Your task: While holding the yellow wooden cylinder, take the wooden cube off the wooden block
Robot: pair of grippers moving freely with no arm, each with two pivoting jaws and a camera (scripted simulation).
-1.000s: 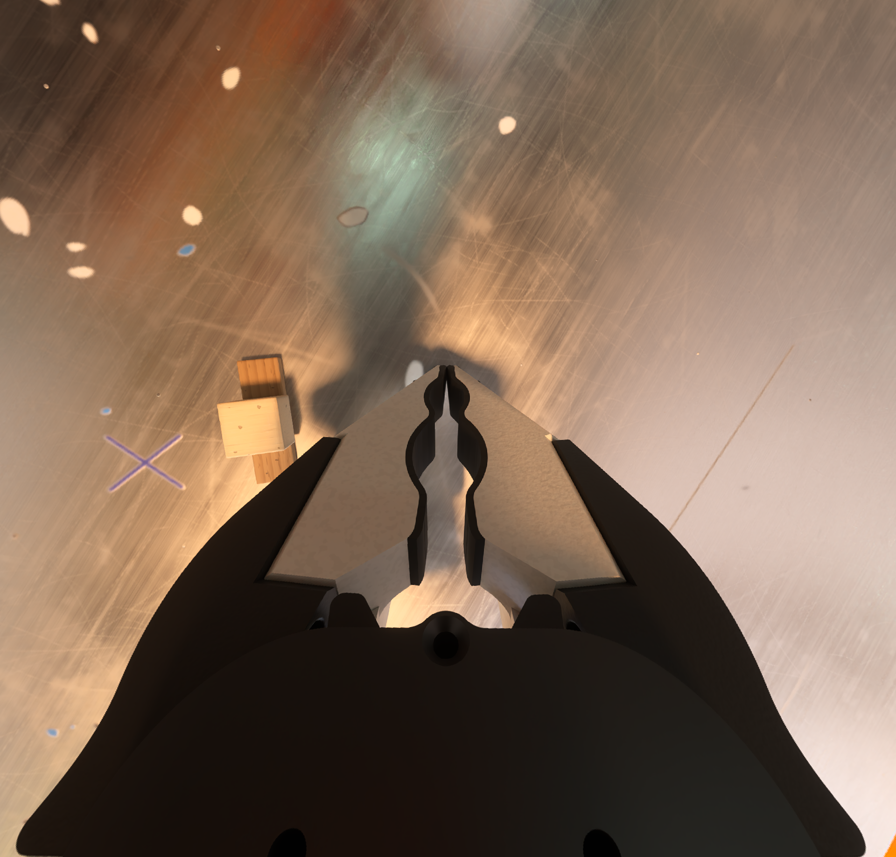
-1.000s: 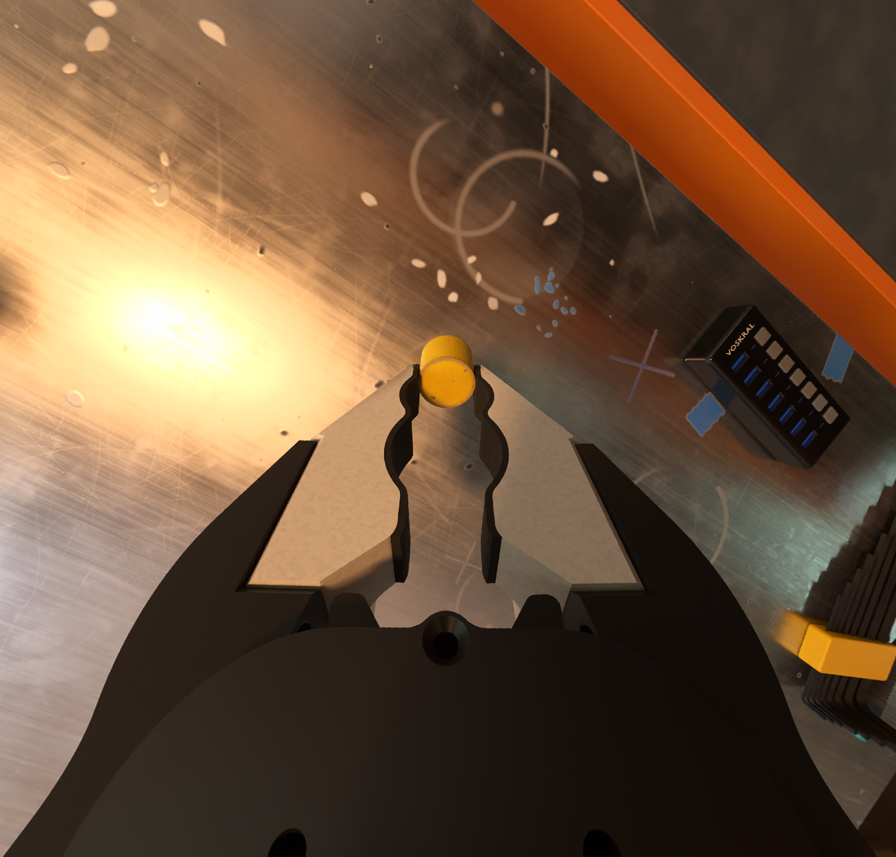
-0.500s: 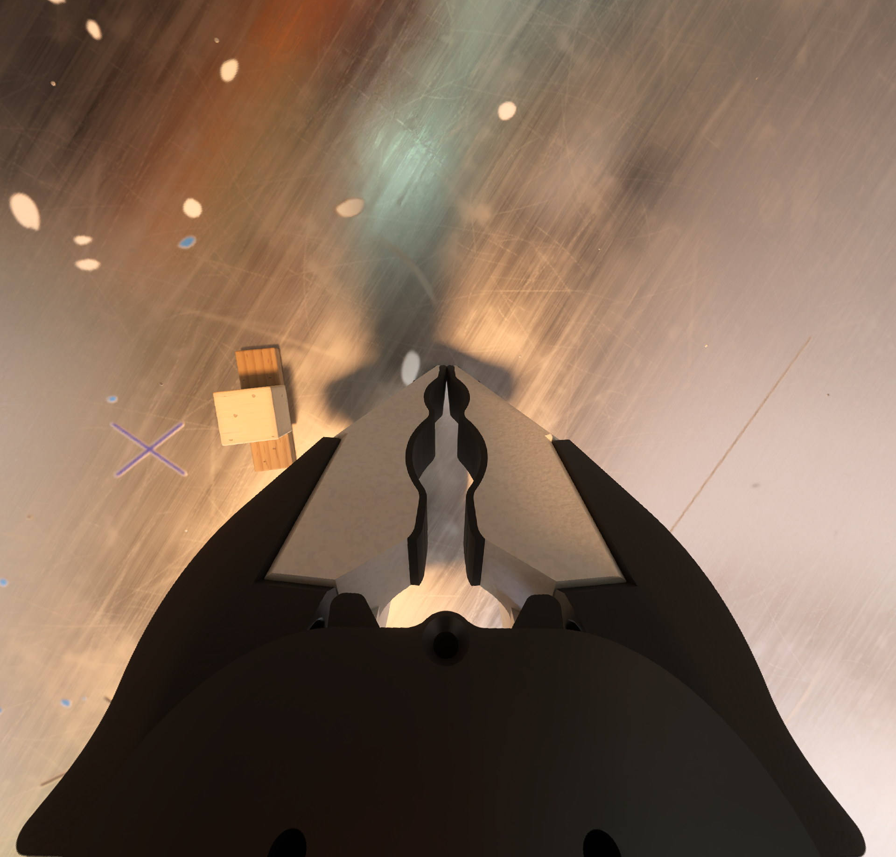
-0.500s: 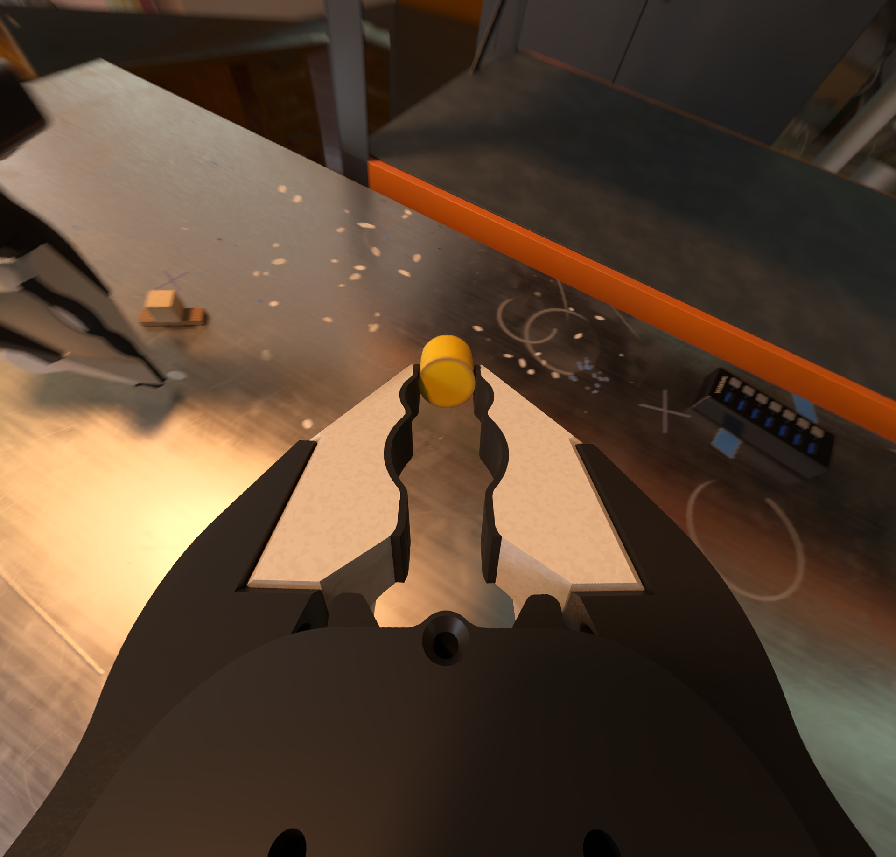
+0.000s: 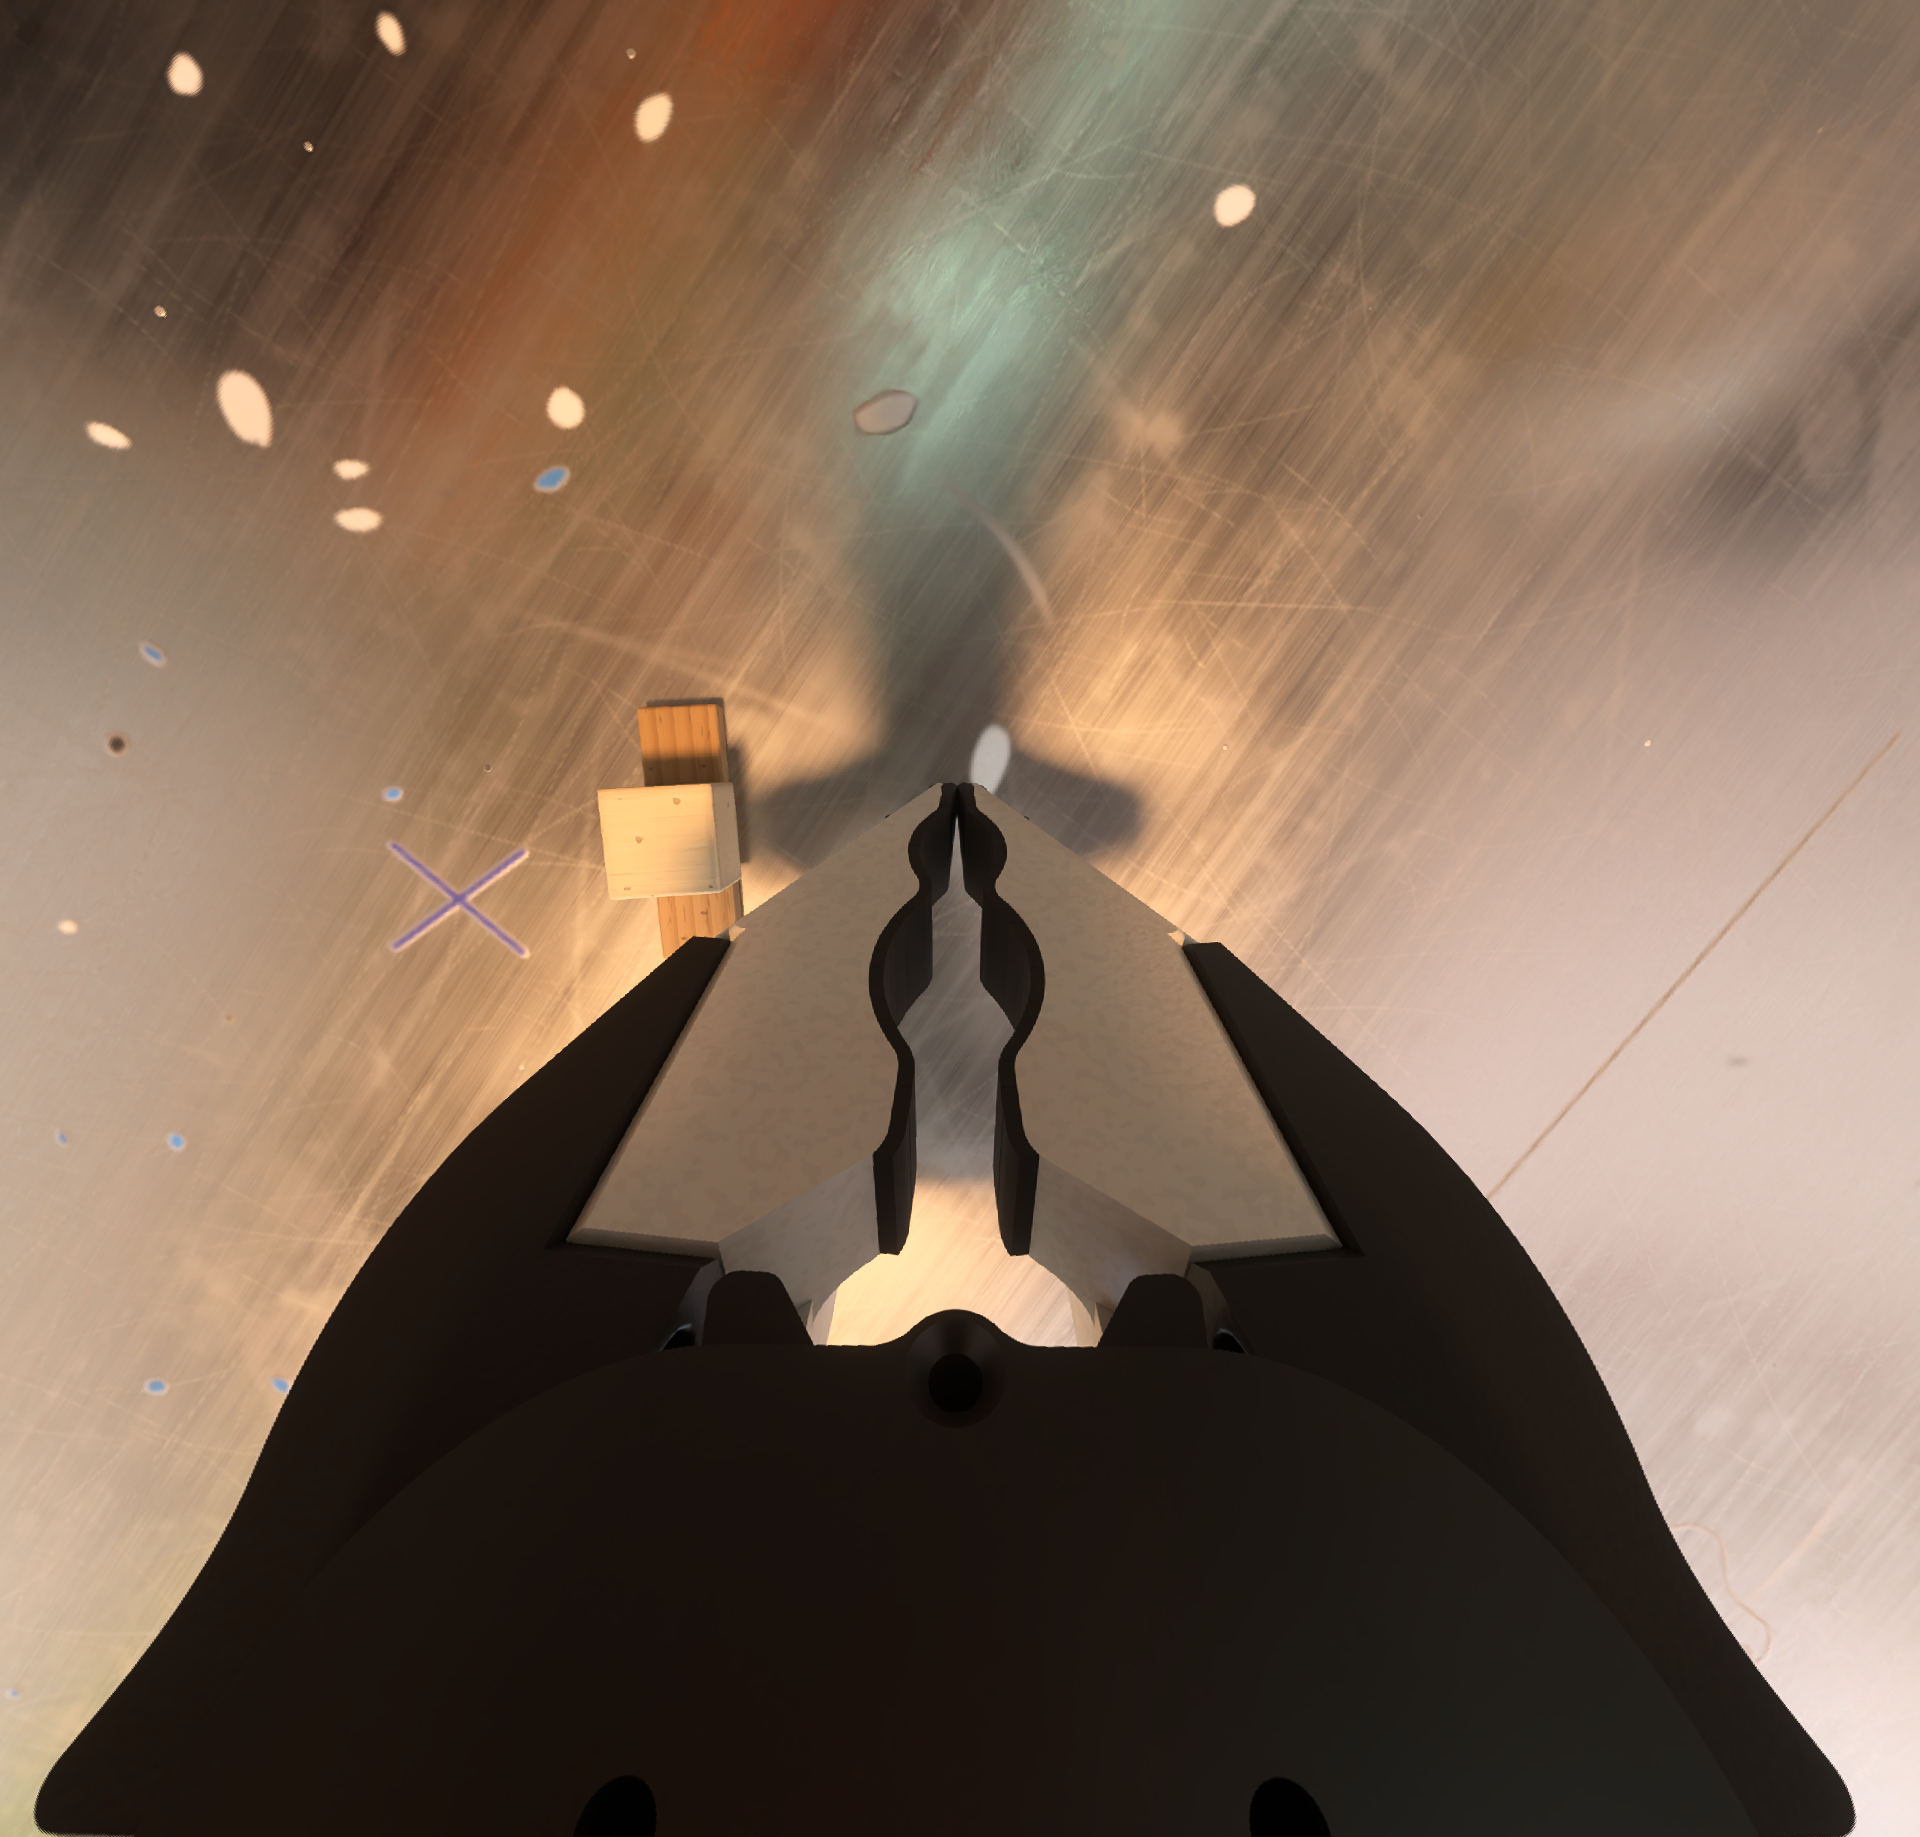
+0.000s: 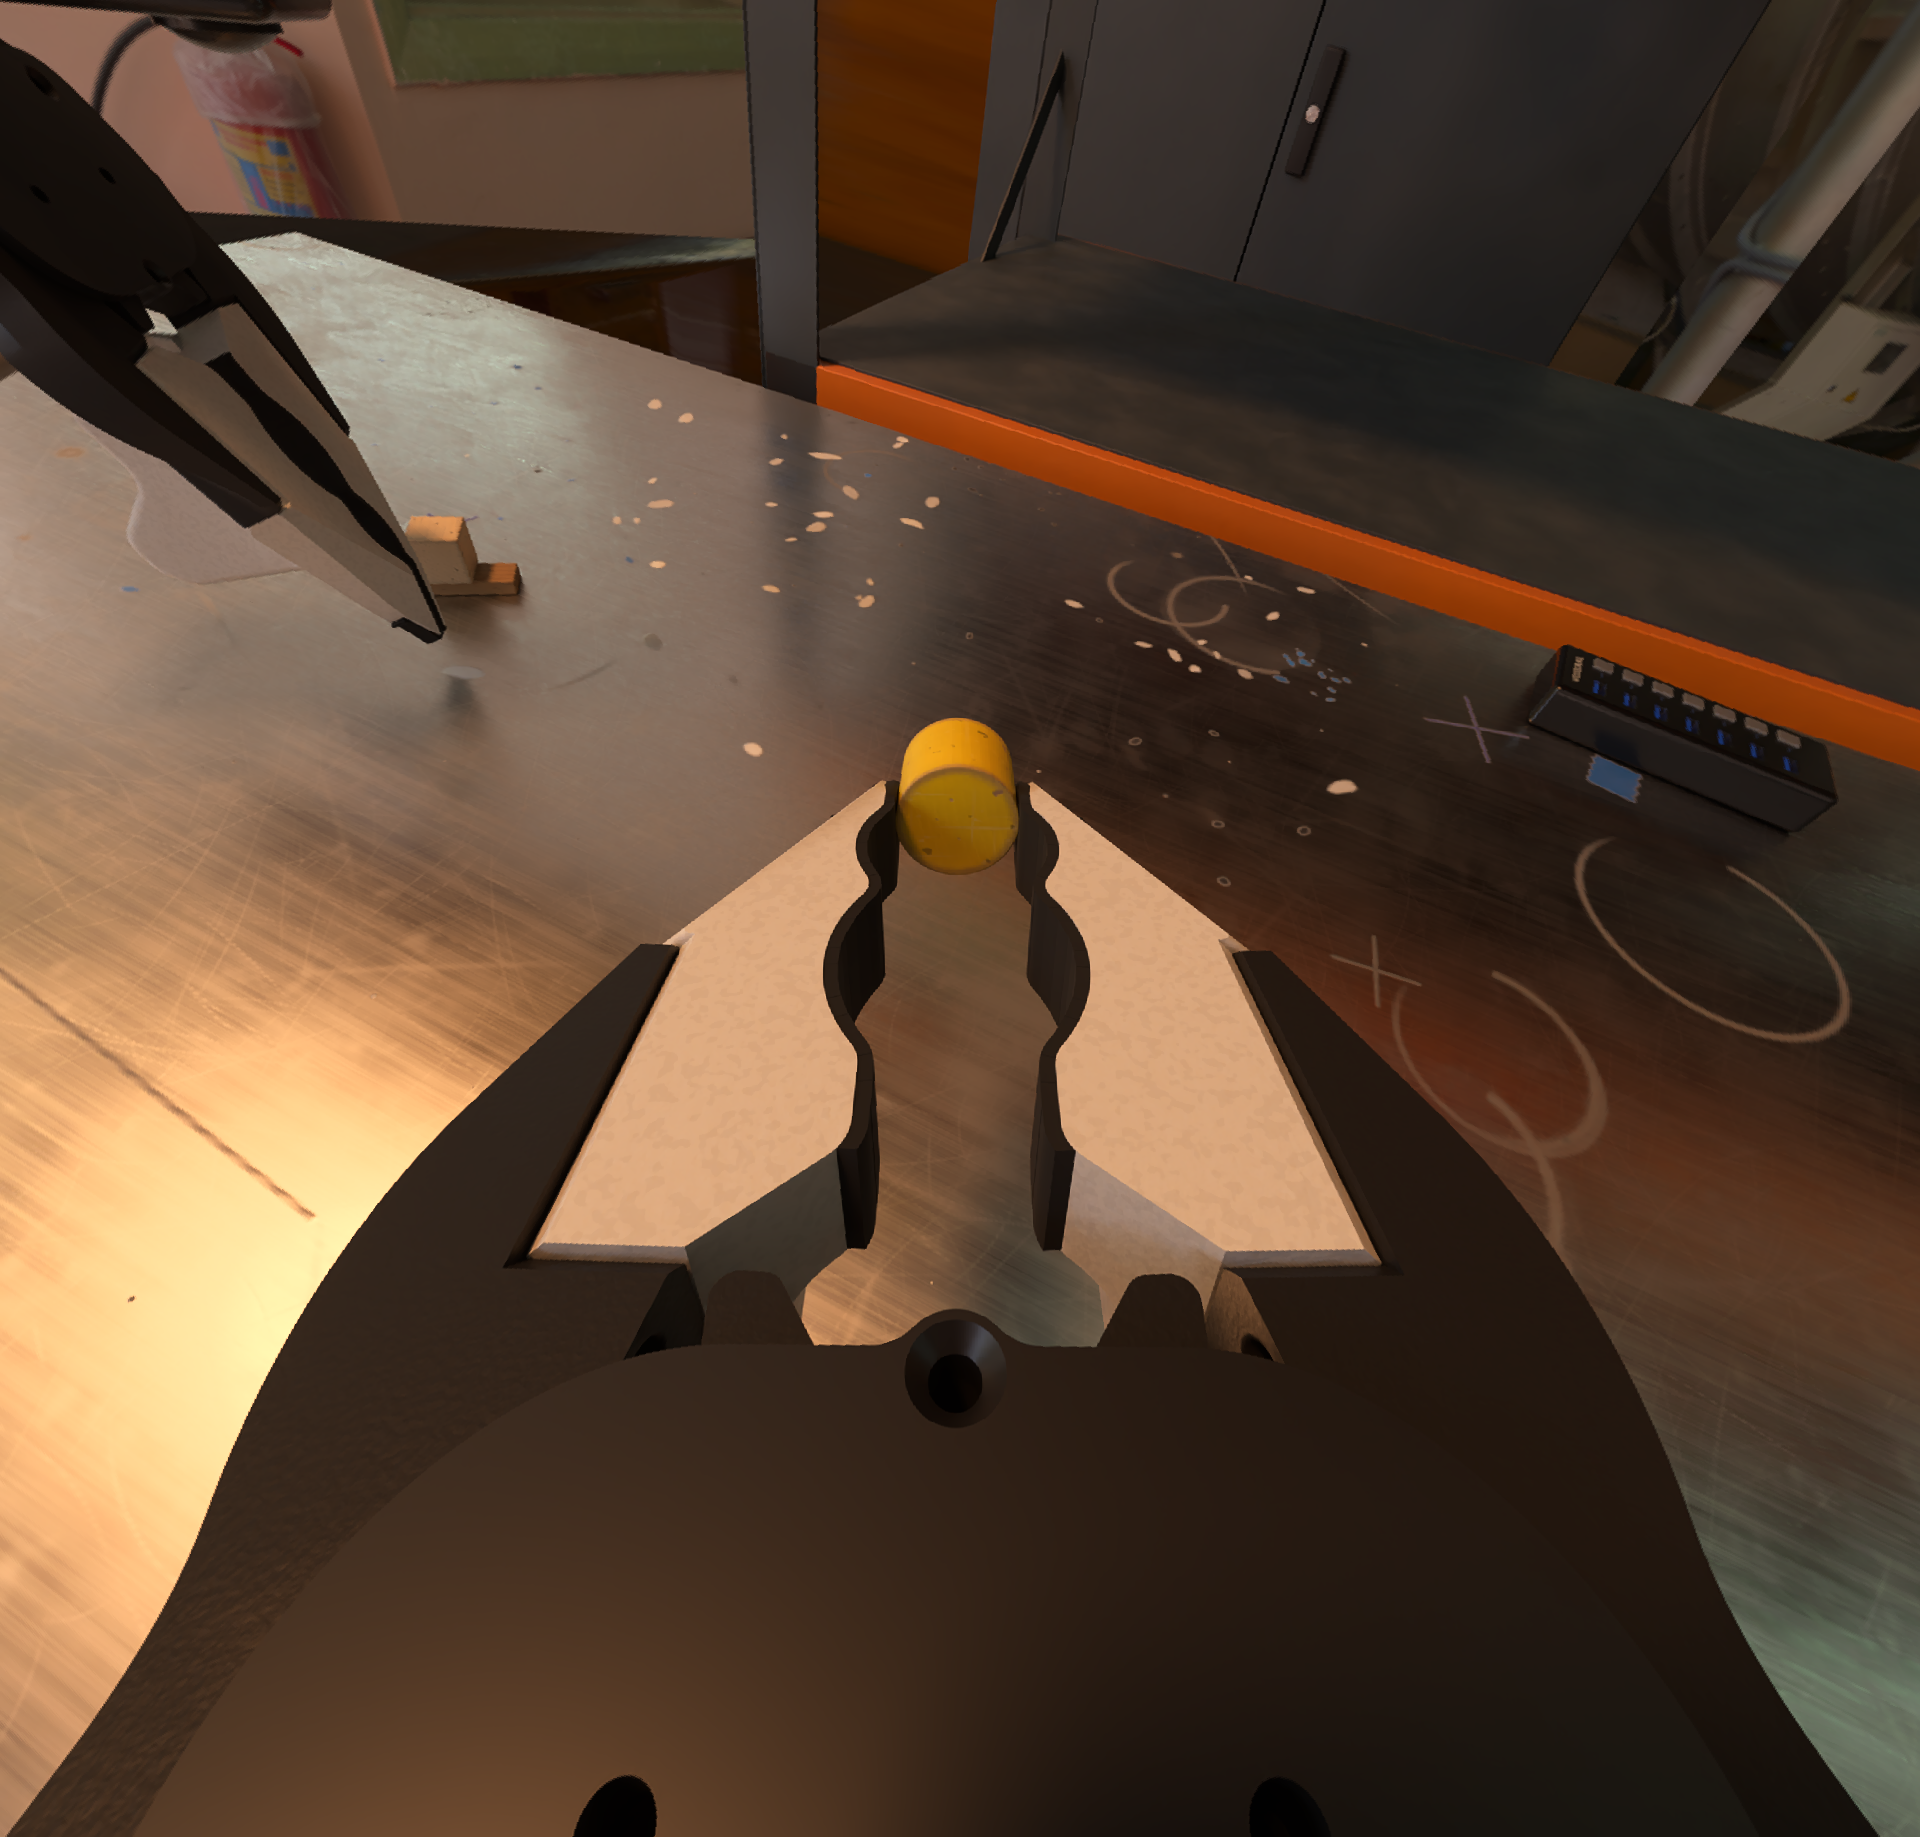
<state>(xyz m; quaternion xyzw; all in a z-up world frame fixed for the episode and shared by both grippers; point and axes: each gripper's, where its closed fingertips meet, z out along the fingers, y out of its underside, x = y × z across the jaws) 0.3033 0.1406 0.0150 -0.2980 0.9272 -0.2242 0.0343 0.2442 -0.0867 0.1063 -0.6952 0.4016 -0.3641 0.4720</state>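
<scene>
The right hand-held gripper (image 6: 957,800) pinches the short yellow wooden cylinder (image 6: 956,798) aloft, as required; the left hand-held gripper (image 5: 956,800), pressed together, hovers beside the pale wooden cube (image 5: 670,842) atop the flat wooden block (image 5: 681,743).

Warm orange glare blooms on the scratched metal table (image 6: 260,1216), soft gripper shadows fall across it, and wide-angle distortion bends the edges.

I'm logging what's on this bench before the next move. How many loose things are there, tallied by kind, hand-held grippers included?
Wooden cube: 1
Wooden block: 1
Yellow wooden cylinder: 1
Black port strip: 1
Hand-held gripper: 2, the left hand-held gripper and the right hand-held gripper
Total: 6
</scene>
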